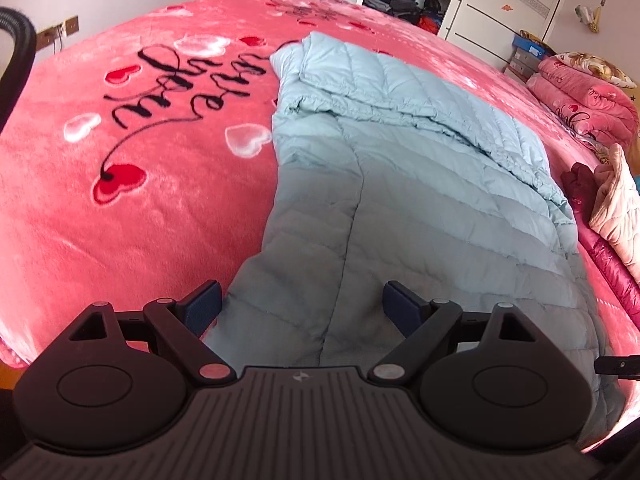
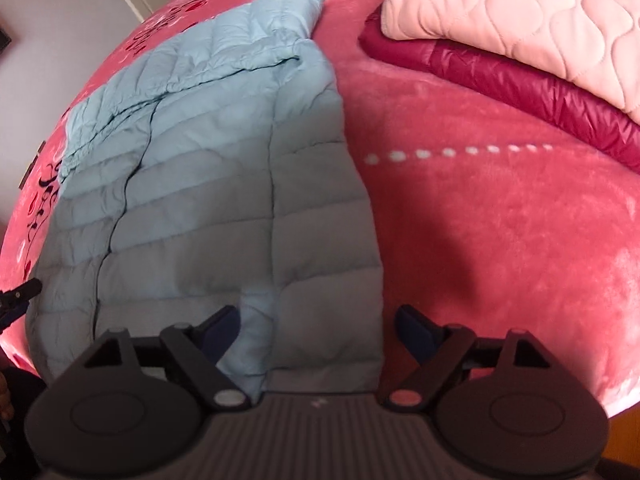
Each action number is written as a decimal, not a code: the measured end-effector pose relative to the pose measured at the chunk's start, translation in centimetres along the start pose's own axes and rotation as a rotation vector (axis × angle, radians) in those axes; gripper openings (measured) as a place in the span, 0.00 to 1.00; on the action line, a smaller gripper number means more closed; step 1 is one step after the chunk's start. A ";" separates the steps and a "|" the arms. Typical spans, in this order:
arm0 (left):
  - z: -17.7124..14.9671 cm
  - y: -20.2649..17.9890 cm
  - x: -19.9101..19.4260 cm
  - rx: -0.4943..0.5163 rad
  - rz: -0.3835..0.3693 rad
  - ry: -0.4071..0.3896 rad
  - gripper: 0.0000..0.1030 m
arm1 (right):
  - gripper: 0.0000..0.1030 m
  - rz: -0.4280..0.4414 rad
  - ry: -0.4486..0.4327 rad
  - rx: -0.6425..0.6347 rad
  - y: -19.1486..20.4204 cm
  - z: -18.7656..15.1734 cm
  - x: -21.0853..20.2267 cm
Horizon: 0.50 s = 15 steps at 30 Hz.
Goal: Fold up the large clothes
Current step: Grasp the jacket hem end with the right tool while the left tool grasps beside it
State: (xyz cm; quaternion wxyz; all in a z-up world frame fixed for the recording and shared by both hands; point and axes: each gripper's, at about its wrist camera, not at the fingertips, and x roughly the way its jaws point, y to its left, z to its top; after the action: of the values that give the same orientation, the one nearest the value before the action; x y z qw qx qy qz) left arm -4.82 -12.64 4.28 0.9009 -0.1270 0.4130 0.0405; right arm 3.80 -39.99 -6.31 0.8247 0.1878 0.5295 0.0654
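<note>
Okay, blue down jacket (image 1: pixel 384 168) lies flat on the pink blanket (image 1: pixel 120 220), sleeves folded in, long axis running straight away from me. Near hem sits right under both claws. My left gripper (image 1: pixel 302 308) is spread wide, nothing pinched, straddling the hem's left corner. My right gripper (image 2: pixel 318 330) is also apart, nothing between the pads yet, over the hem's right corner (image 2: pixel 360 352). Each hand is nearest its own corner, so I'd judge next move: pinch both, carry the hem toward the collar end.
</note>
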 end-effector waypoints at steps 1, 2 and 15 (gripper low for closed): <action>-0.1 0.1 0.1 -0.009 -0.006 0.014 1.00 | 0.84 0.008 0.006 -0.002 0.0 0.0 0.1; -0.2 0.2 0.2 -0.017 -0.013 0.027 1.00 | 0.84 0.012 0.010 -0.004 0.1 -0.1 0.2; -1.0 -1.0 -0.2 0.045 -0.120 0.111 0.92 | 0.35 0.053 0.014 -0.076 1.1 -0.2 0.7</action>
State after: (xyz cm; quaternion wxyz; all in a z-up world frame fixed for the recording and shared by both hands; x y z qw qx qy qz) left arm -5.53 -13.87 4.05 0.8801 -0.1330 0.4548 -0.0298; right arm 4.04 -38.73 -6.61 0.8254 0.1698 0.5274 0.1084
